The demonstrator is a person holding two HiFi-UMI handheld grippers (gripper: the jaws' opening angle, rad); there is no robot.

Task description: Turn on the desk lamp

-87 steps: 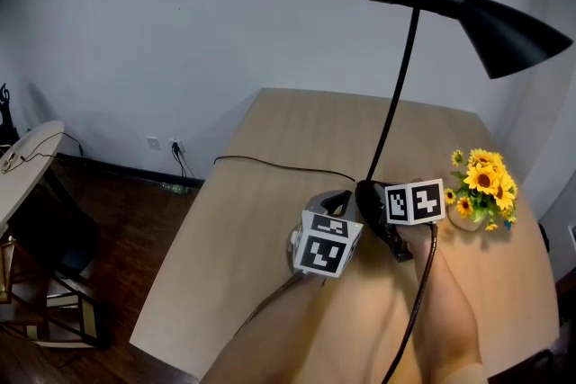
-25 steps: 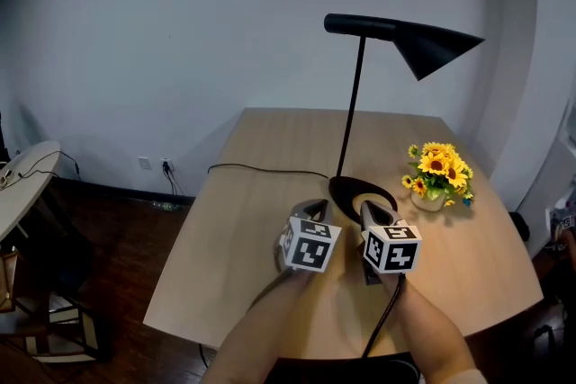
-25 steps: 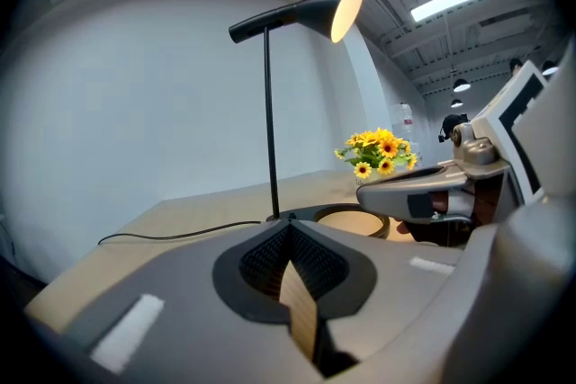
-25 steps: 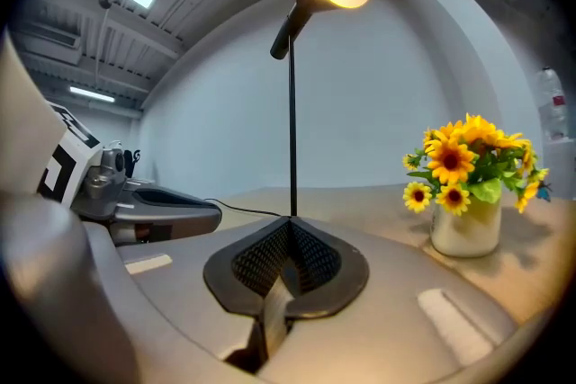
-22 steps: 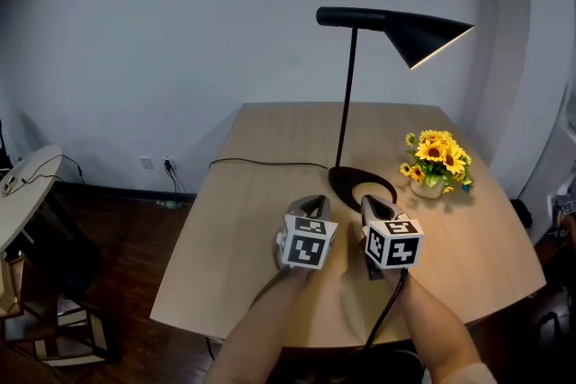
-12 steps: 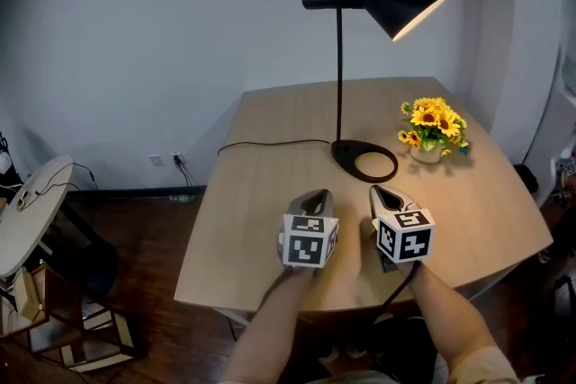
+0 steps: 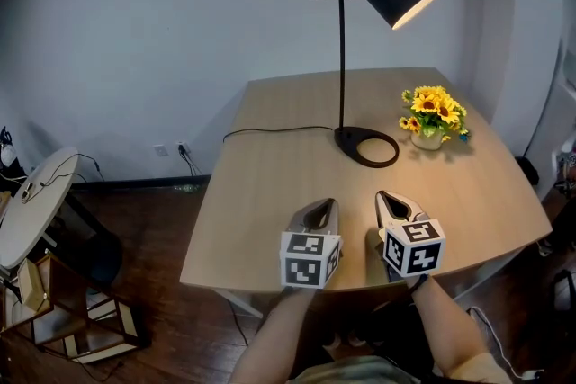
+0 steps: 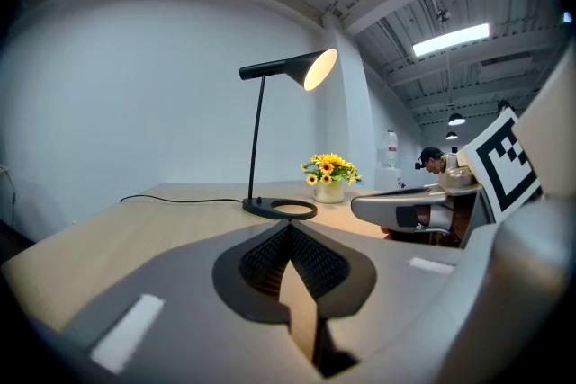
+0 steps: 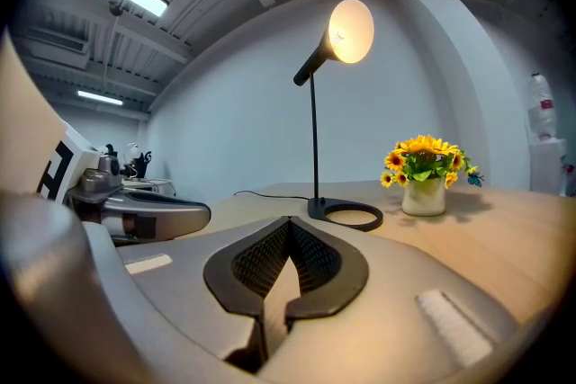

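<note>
Black desk lamp [image 7: 341, 58], shade glowing, stands far-centre on light wooden table [image 7: 261, 193], near small pot of yellow sunflowers [image 7: 432, 111]. Left gripper [image 7: 317, 209] and right gripper [image 7: 396, 200] at near edge, well apart from lamp. Both jaws closed together, holding nothing.

1. Open worktop [image 7: 270, 202] runs wide from the near edge up to the desk lamp [image 7: 342, 67].
2. Its ring base [image 7: 347, 139] and thin pole block mid-back.
3. The sunflower pot [image 7: 430, 117] stands just right of that base, leaving a narrow gap.
4. The cord [image 7: 279, 129] trails off left across the back.
</note>
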